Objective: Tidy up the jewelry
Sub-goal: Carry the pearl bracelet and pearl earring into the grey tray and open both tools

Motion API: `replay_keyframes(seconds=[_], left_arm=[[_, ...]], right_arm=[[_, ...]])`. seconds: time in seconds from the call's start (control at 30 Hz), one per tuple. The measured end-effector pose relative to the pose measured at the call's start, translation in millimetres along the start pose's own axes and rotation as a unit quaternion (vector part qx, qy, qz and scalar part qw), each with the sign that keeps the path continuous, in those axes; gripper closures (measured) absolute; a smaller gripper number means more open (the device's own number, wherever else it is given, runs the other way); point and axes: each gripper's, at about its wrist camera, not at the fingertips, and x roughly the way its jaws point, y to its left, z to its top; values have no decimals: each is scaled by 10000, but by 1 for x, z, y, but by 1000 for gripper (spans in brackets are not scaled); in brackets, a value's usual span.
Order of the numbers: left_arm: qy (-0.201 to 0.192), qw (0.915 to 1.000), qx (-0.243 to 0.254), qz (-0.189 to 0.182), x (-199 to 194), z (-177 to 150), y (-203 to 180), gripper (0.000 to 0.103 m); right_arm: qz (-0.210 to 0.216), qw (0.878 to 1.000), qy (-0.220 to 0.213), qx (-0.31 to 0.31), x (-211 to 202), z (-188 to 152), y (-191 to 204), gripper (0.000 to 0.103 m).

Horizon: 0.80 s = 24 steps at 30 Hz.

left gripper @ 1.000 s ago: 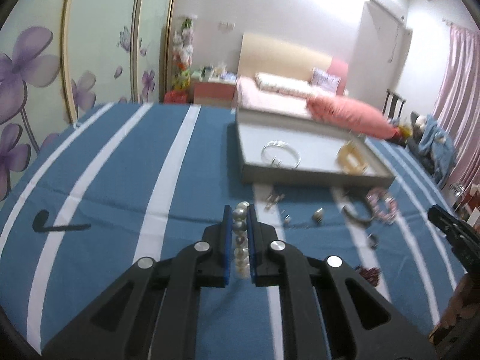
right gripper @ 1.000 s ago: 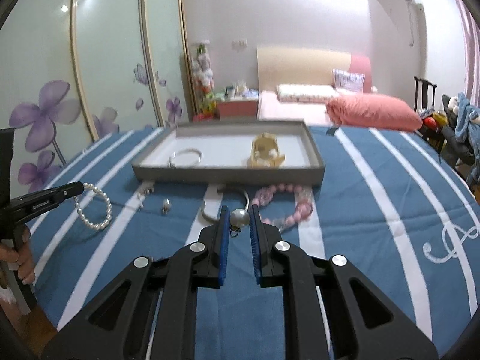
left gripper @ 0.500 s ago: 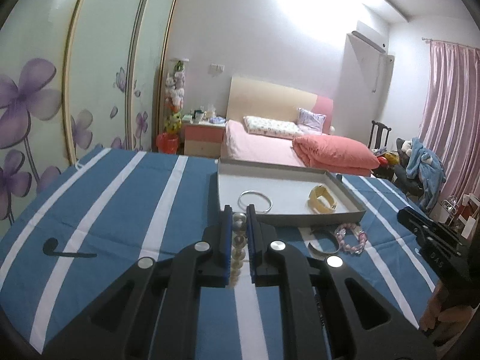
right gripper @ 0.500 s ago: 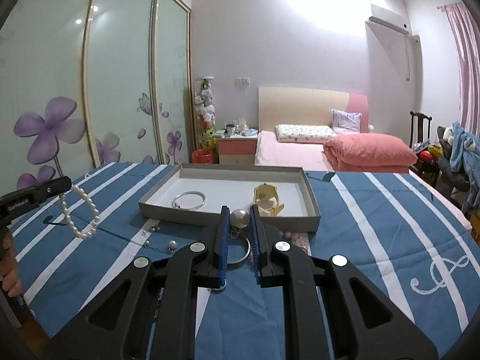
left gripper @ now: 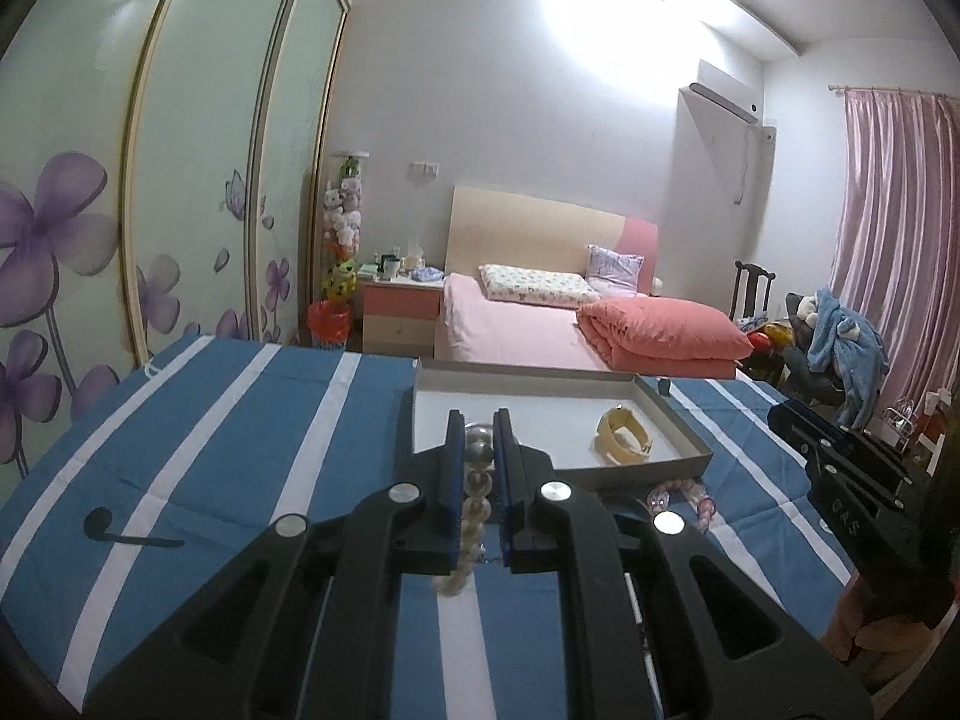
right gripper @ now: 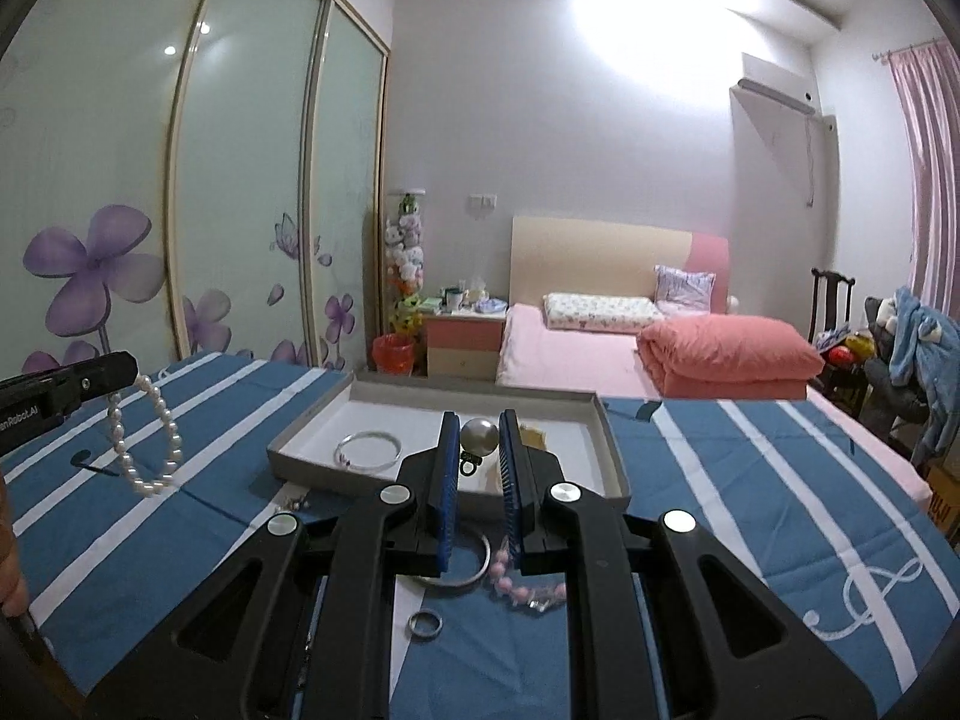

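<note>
My left gripper (left gripper: 478, 429) is shut on a white pearl bracelet (left gripper: 474, 498), which hangs from it above the blue striped cloth; the bracelet also shows in the right wrist view (right gripper: 147, 438). My right gripper (right gripper: 479, 429) is shut on a pearl earring (right gripper: 479, 437) with a small dark hook below it. Both are raised in front of the grey tray (right gripper: 312, 426). The tray (left gripper: 690, 426) holds a silver bangle (right gripper: 369, 447) and a yellow cuff (left gripper: 624, 435).
On the cloth in front of the tray lie a silver bangle (right gripper: 474, 570), a pink bead bracelet (right gripper: 516, 585), a ring (right gripper: 425, 624) and small earrings (right gripper: 294, 501). A bed with a pink quilt (right gripper: 726, 360) stands behind the table.
Both grippers have risen and tilted up with their jewelry held; the tray now sits lower in both views and more of the room shows.
</note>
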Motion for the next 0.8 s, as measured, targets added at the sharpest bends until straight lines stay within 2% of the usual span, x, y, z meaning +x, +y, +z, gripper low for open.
replay_keyframes(seconds=[0.23,0.47,0.8], left_arm=[[-151,9997,149,115,3,3,-13,93],[-252,9979,418,416,15,2,-27,93],[-240,9954,684,627,48,4,-40,93]], right_arm=[[-95,9997,-193,124,7,5,-8,89],[-181,9993,-265,178,17,7,-16,89],[-247,9992,-282,115,37,11,-24,89]])
